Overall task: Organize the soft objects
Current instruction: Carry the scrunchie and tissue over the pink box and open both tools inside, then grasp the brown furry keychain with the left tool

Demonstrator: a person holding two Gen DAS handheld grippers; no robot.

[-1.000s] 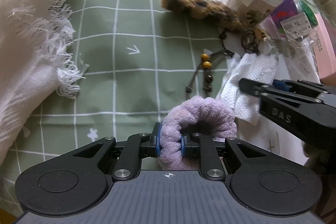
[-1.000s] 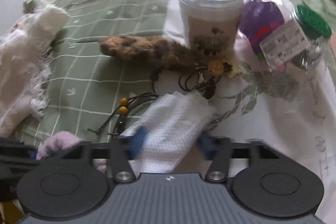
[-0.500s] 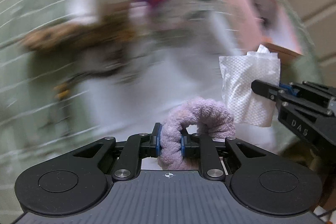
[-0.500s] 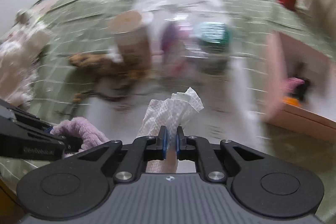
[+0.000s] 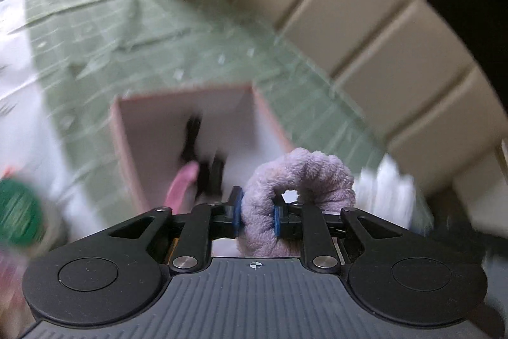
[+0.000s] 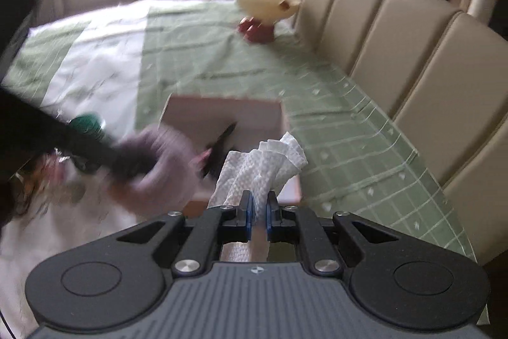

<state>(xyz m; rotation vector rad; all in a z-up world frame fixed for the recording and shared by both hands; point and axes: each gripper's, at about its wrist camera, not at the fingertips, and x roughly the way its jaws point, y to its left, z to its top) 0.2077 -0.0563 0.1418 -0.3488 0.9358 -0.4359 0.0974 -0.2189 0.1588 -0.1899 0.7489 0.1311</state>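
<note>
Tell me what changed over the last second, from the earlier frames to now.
Both grippers swung away from the clutter by the jars toward the open pink box. The right gripper, open over the white paper towel a second ago, closed on it and lifted it. Unchanged: the left gripper still clamps the purple scrunchie, and nothing has been dropped in the box yet.

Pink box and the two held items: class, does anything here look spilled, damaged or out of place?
Nothing stands out. The pink box sits upright and open; the scrunchie and the paper towel are held cleanly.
</note>
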